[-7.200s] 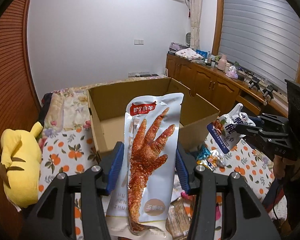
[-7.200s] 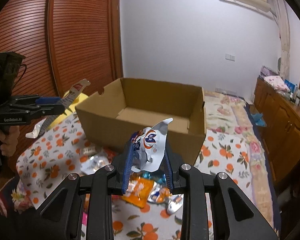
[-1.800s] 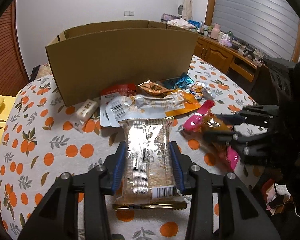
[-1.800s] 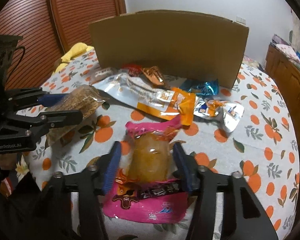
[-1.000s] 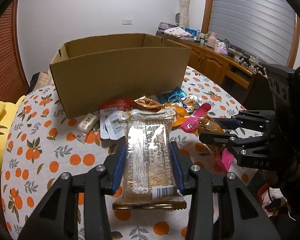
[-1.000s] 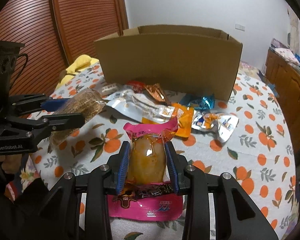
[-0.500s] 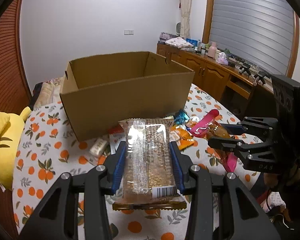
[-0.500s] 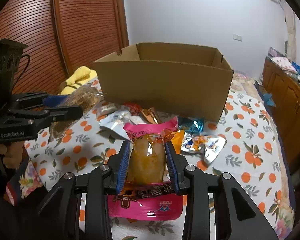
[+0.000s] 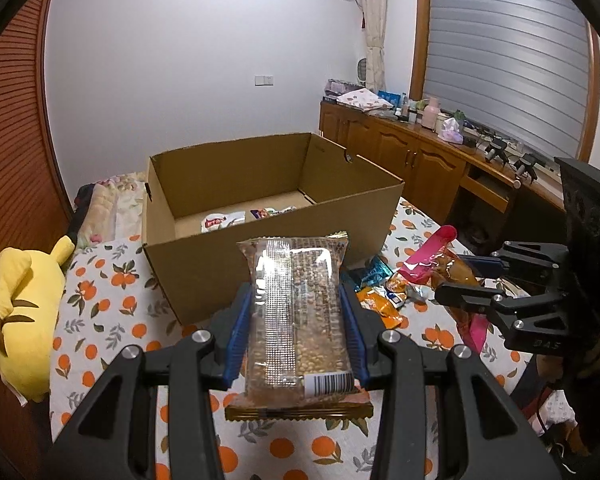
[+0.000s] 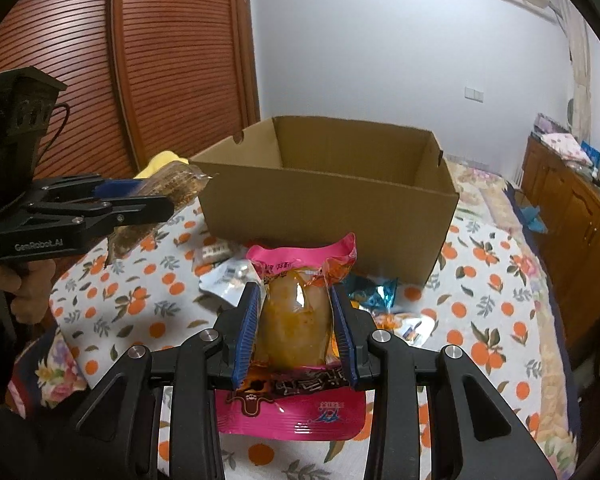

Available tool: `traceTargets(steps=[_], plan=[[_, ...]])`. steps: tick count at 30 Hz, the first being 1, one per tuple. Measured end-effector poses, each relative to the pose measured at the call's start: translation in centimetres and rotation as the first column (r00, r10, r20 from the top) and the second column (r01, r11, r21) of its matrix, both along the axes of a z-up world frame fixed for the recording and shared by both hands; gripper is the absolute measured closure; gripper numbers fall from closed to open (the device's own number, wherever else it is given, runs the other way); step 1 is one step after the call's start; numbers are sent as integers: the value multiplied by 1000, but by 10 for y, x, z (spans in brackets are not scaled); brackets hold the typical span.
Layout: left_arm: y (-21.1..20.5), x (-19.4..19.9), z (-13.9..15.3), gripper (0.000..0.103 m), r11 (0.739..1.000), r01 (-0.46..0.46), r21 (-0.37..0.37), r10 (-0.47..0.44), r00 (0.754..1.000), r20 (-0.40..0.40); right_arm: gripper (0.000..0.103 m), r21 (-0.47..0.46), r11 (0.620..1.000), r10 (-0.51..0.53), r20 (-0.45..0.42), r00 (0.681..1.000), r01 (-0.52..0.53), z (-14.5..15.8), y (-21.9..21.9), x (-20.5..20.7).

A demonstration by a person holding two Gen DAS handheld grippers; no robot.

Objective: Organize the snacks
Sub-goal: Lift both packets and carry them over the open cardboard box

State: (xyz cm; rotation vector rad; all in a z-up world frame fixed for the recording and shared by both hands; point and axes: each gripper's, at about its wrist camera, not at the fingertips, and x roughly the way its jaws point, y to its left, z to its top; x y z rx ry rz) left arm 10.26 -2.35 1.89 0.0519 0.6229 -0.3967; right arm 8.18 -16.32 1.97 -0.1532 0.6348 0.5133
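Our left gripper (image 9: pixel 296 316) pinches a grain bar (image 9: pixel 298 320). Our right gripper (image 10: pixel 295 334) pinches a pink pouch (image 10: pixel 296 320), both before the box (image 9: pixel 260 216).

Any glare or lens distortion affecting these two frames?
Left wrist view: glare streaks the clear seed-bar packet; the wooden window frame bows. Right wrist view: small highlights on the pink-edged orange snack pouch; the slatted wooden door curves; dark corner vignetting in both.

A plain brown cardboard box (image 9: pixel 260 248) stood on a white cloth (image 9: pixel 100 320) printed with orange fruit and green leaves. The left claw (image 9: pixel 296 332), black with blue pads, held a clear packet (image 9: pixel 296 312) of golden-brown grains. The right claw (image 10: pixel 296 332) held a pink packet (image 10: pixel 296 320) with orange-yellow contents. A yellow plush toy (image 9: pixel 24 312) lay nearby.
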Motion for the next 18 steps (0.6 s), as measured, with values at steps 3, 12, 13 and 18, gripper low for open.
traceTargets(steps=[3, 12, 13, 18], plan=[[0, 3, 2, 62, 1000, -2, 2, 2, 1000, 3, 68, 0, 1000, 2, 9, 1000, -2, 5, 2, 2], [0, 15, 7, 62, 1000, -8, 9, 8, 1000, 6, 68, -1, 1000, 12, 29, 1000, -12, 17, 9, 10], [1, 17, 8, 62, 1000, -9, 8, 9, 1000, 6, 68, -2, 1000, 13, 31, 999, -13, 18, 9, 11], [1, 30, 13, 62, 1000, -15, 21, 15, 1000, 11, 68, -2, 1000, 17, 41, 999, -17, 24, 14, 19]])
